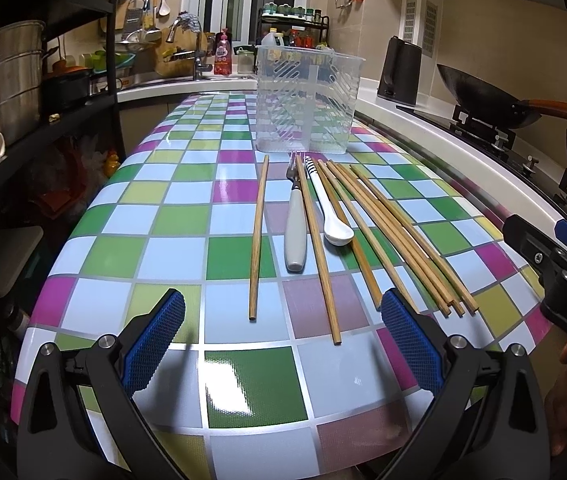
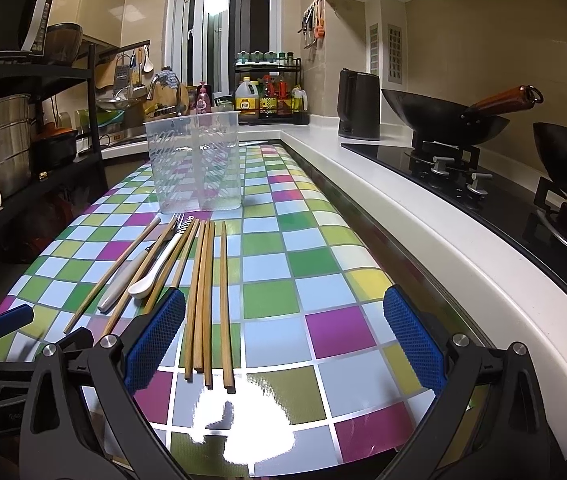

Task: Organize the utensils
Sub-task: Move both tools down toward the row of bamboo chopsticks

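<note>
Several wooden chopsticks (image 1: 399,236) lie on the checkered table (image 1: 115,256), with a grey-handled fork (image 1: 296,236) and a white spoon (image 1: 333,220) among them. One chopstick (image 1: 258,236) lies apart on the left. A clear plastic utensil holder (image 1: 307,100) stands behind them, empty. My left gripper (image 1: 283,336) is open and empty, just short of the near chopstick ends. My right gripper (image 2: 283,336) is open and empty over the near ends of the right-hand chopsticks (image 2: 207,300). The holder (image 2: 195,168), fork (image 2: 123,280) and spoon (image 2: 151,276) also show in the right wrist view.
A white counter (image 2: 403,200) with a gas stove and woks (image 2: 443,120) runs along the right. A dark kettle (image 2: 357,104) stands at its far end. A black shelf with steel pots (image 1: 3,76) stands on the left. A sink and bottles are at the back.
</note>
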The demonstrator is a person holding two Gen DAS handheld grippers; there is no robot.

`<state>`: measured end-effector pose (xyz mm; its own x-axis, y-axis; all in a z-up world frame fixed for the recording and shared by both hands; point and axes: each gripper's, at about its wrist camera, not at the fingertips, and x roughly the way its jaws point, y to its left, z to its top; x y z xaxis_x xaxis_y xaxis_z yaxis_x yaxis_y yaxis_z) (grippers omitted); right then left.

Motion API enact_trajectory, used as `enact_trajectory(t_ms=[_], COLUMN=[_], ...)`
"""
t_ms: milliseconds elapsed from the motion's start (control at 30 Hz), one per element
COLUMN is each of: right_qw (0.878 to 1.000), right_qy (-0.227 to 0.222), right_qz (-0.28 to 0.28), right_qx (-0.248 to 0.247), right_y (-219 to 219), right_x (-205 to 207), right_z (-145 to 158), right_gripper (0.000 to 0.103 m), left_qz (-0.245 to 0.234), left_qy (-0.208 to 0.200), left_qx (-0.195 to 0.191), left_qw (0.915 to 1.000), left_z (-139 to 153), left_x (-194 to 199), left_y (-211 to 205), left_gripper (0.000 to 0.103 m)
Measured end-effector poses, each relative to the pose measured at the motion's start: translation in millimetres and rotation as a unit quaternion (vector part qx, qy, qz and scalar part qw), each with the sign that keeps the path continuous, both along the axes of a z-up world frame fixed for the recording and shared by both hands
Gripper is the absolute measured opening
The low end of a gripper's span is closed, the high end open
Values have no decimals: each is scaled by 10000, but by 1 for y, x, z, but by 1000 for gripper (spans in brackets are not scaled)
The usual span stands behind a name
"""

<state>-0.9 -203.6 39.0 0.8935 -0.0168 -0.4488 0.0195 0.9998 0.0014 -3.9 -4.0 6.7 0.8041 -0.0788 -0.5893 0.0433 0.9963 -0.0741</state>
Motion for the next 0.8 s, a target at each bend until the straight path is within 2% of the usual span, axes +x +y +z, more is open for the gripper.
enact_trajectory(t_ms=[800], right_qw=[10000], right_qy=[19], right_qz=[-10], right_qx=[9], right_y=[-1], right_x=[2], right_z=[1], right_gripper=[97], left_qz=[72], left_qy=[-16], left_qx=[123], left_qw=[9999], left_z=[-1], left_x=[2], left_y=[-4], left_gripper=[93])
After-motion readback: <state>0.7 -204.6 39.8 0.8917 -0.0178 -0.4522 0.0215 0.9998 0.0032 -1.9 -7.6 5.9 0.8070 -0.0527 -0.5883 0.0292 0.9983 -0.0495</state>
